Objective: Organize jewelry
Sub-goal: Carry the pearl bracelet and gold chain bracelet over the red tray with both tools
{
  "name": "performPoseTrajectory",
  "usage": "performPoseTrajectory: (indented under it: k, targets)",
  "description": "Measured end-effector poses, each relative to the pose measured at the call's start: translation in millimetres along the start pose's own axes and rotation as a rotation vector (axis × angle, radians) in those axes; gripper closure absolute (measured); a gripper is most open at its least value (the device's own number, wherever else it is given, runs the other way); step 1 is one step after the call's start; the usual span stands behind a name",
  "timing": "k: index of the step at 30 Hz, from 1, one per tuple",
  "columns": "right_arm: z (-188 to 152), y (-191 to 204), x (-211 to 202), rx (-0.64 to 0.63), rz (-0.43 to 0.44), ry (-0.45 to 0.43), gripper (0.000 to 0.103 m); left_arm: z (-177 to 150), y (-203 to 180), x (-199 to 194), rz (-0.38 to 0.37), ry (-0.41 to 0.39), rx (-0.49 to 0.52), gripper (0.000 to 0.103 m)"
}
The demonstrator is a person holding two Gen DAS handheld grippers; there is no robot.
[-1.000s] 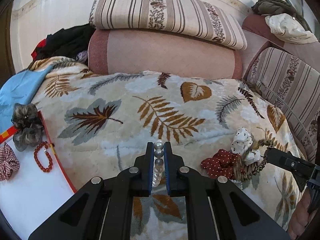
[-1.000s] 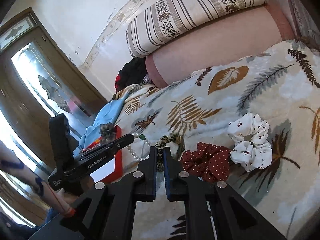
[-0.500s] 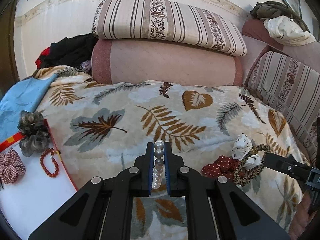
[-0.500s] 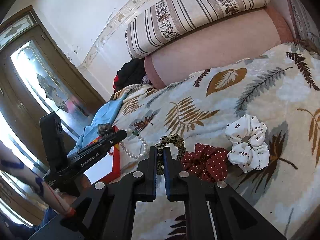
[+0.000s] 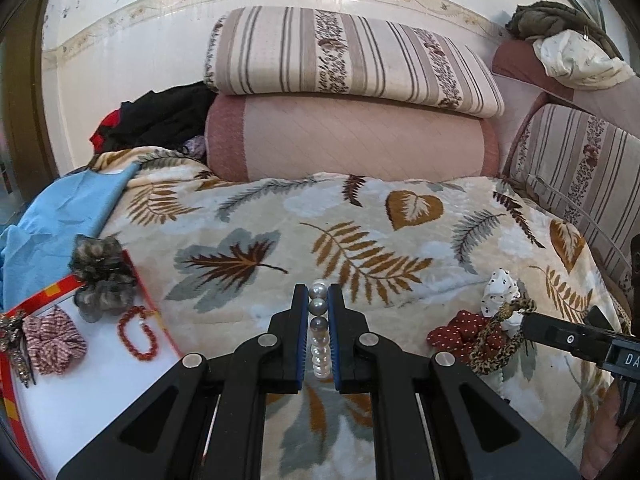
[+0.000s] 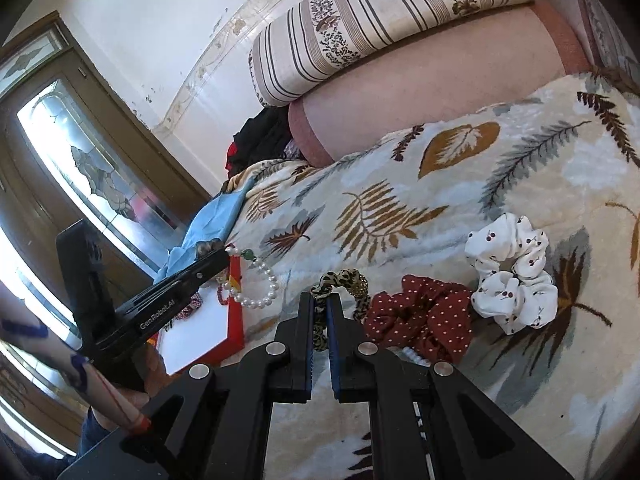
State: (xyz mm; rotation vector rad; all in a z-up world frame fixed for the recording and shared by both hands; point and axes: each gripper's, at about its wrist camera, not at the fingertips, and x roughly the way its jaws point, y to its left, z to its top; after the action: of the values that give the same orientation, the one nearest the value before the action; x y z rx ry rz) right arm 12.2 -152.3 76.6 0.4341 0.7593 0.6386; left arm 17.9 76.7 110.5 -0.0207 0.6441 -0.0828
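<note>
Pearl bracelet (image 5: 319,334) reads as a light, limp string of hard, smooth beads: it will sag and swing from whatever point holds it, and the round beads could slip out of a loose pinch, so the hold belongs across 2 or 3 beads squarely between the pads, not on the thread. Left gripper (image 5: 318,296) has its fingers drawn together and clamped on that strand, beads stacked in a line between the blue pads; in the right wrist view the rest of the loop hangs free below the tip, a green bead near the top, over the edge of the red-rimmed white tray (image 5: 80,392). Leopard-print scrunchie (image 6: 344,292) is soft, springy fabric, nearly weightless, no breakage risk; any fold of it gives a fair grip, though it may stretch. Right gripper (image 6: 319,308) is closed on 1 side of the scrunchie's band, the remaining loop standing forward of the tips above the leaf-print blanket (image 5: 360,232) on the bed. Tray already carries a red bead bracelet (image 5: 136,334), a striped scrunchie (image 5: 54,340) and a grey scrunchie (image 5: 102,276). Dark red dotted scrunchie (image 6: 420,320) and white scrunchie (image 6: 512,276) lie on the blanket, touching each other, just beside the right gripper.
</note>
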Motion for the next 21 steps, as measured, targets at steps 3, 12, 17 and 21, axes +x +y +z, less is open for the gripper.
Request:
performPoseTrajectory:
  k: [3, 12, 17, 21]
  targets:
    - [-2, 14, 0, -0.011, 0.007, -0.006, 0.096, -1, 13, -9, 0.017, -0.012, -0.011, 0.094]
    - [-7, 76, 35, -0.034, 0.074, 0.036, 0.096, 1, 62, -34, 0.066, -0.035, -0.082, 0.094]
    - [-2, 122, 65, -0.093, 0.093, 0.070, 0.096, -4, 99, -46, 0.103, -0.035, -0.146, 0.094]
    - [0, 155, 92, -0.116, 0.110, 0.100, 0.096, -10, 137, -54, 0.162, -0.024, -0.209, 0.094]
